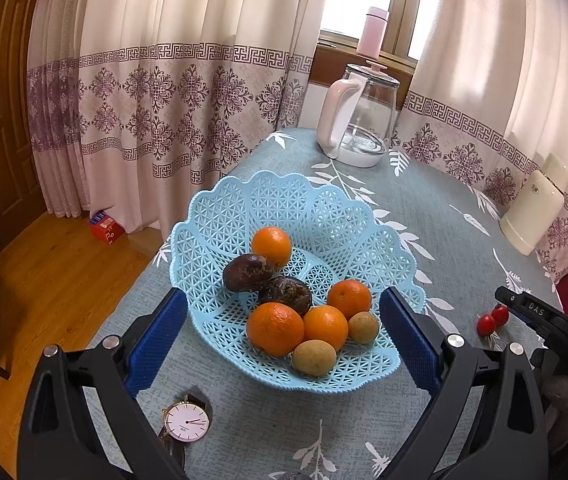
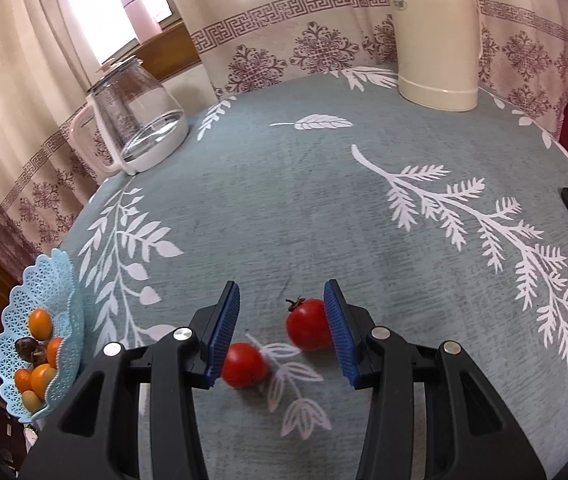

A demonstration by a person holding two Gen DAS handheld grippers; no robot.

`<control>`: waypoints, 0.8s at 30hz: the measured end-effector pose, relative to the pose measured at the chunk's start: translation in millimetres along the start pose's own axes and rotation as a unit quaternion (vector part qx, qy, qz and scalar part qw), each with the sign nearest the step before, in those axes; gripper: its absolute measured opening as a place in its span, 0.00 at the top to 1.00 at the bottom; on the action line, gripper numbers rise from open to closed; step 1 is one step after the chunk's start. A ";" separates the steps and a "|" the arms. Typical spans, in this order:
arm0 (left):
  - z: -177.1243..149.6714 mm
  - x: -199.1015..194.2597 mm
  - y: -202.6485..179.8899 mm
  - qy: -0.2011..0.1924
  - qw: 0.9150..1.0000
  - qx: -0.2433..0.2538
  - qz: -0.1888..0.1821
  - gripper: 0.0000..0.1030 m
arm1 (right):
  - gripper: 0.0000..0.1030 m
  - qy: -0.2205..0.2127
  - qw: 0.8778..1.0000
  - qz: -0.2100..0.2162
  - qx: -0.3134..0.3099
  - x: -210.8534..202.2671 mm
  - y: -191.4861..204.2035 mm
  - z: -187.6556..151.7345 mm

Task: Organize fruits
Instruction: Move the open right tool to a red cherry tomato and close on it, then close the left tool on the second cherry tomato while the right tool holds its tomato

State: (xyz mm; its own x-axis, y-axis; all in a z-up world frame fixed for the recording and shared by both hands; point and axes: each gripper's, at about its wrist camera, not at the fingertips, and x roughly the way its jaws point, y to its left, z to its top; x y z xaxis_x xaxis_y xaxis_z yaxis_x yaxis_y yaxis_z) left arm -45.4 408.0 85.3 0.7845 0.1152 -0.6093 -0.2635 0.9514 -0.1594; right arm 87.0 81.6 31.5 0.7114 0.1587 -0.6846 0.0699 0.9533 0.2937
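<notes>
A light-blue lattice basket (image 1: 284, 184) on the leaf-print tablecloth holds several oranges (image 1: 275, 329), two dark wrinkled passion fruits (image 1: 247, 272) and two small tan fruits (image 1: 314, 357). My left gripper (image 1: 284, 296) is open, its blue pads on either side of the basket's near half, holding nothing. Two cherry tomatoes lie on the cloth to the basket's right. In the right wrist view my right gripper (image 2: 281, 296) is open and low over them. The stemmed tomato (image 2: 308, 324) touches the right pad and the other tomato (image 2: 243, 364) lies by the left pad. The basket (image 2: 43, 272) sits far left.
A glass kettle (image 1: 358, 120) with a white handle stands at the table's back, and a cream thermos (image 2: 436, 36) at the far right. A pink bottle (image 1: 372, 32) is on the sill. A wristwatch (image 1: 185, 422) lies near the front-left table edge. A red box (image 1: 103, 226) is on the floor.
</notes>
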 end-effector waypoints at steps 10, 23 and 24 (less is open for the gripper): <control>-3.1 4.2 -5.4 0.003 1.000 0.004 -0.003 0.05 | 0.64 0.020 0.999 -0.029 -0.018 12.4 -14.3 -3.1; -4.5 2.4 -11.4 0.004 1.000 0.013 -0.009 0.05 | 0.72 0.024 0.998 -0.035 -0.056 10.4 -10.1 -10.5; -4.5 2.3 -12.3 0.004 1.000 0.014 -0.010 0.05 | 0.72 0.024 0.997 -0.034 -0.058 9.5 -10.0 -11.0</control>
State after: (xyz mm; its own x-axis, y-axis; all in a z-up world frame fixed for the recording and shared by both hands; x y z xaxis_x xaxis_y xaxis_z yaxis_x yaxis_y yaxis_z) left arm -42.9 395.2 82.3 0.7846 0.0938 -0.6129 -0.2321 0.9611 -0.1500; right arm 85.4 76.4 14.8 0.6739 0.1029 -0.7316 0.0335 0.9850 0.1693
